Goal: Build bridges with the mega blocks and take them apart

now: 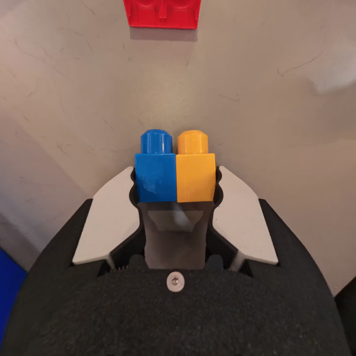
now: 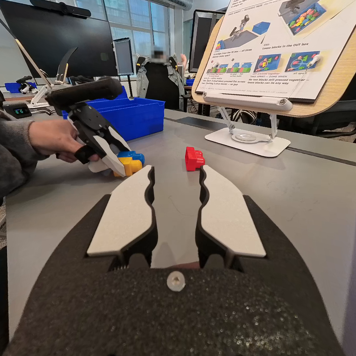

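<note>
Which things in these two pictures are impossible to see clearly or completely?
- Red block: in the left wrist view the top edge cuts it off, so its far part is unseen.
- Blue block and yellow block: in the right wrist view the left gripper covers their near ends.
- Blue bin: right wrist view, its inside is hidden by its own wall.
- Right gripper: jaws apart, holding nothing.

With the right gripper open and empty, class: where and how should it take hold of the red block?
The red block lies on its side on the table, studs pointing right. The right gripper should probably come straight forward and close on the flat body's left and right faces, behind the studs; the rounded studs would likely slip.
</note>
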`<state>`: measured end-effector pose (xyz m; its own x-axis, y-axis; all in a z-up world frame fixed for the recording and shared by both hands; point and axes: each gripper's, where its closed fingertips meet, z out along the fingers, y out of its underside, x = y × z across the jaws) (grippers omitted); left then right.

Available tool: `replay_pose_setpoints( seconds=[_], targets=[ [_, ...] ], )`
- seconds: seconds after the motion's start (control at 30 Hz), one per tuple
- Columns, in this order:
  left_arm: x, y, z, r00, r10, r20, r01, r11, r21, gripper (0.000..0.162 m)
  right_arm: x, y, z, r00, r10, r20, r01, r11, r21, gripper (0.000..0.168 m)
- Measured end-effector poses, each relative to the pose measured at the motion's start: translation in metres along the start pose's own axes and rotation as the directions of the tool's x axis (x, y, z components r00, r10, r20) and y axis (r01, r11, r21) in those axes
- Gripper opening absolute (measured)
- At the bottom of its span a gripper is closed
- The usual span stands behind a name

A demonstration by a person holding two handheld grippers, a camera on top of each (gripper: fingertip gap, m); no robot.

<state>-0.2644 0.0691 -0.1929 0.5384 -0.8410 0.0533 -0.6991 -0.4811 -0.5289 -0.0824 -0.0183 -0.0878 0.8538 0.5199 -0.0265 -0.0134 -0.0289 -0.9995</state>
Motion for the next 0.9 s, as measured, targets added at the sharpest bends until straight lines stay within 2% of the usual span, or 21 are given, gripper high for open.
replay_pose_setpoints(
  seconds=[0.07,0.2,0.3,0.47,0.73,0.9],
  targets=[
    [0.004,-0.005,-0.004,1.0,-0.014,-0.027,0.016,0.999,0.046,0.09,0.0,0.0,0.0,1.0,0.002,0.0,-0.002,1.0,0.001,0.044],
    [0.004,-0.01,-0.014,1.0,0.016,0.011,-0.017,0.993,0.113,0.091,0.001,0.0,0.0,1.0,0.005,0.001,-0.005,1.0,0.0,0.044],
    [0.004,-0.002,-0.01,1.0,0.021,0.014,-0.022,0.995,0.101,0.092,0.0,0.0,0.0,1.0,0.004,0.002,-0.004,1.0,-0.002,0.044],
    [-0.005,0.005,-0.002,0.998,-0.006,0.065,0.001,0.997,0.083,0.086,0.0,0.0,0.0,1.0,0.002,0.0,-0.002,1.0,0.0,0.044],
    [-0.006,0.005,-0.001,0.999,-0.012,0.052,0.007,0.996,0.093,0.084,0.0,0.0,0.0,1.0,0.004,0.002,-0.004,1.0,0.0,0.044],
    [-0.006,0.004,0.0,0.999,-0.007,0.044,0.002,0.994,0.108,0.078,0.0,0.0,0.0,1.0,0.003,0.002,-0.003,1.0,0.001,0.044]
  ],
)
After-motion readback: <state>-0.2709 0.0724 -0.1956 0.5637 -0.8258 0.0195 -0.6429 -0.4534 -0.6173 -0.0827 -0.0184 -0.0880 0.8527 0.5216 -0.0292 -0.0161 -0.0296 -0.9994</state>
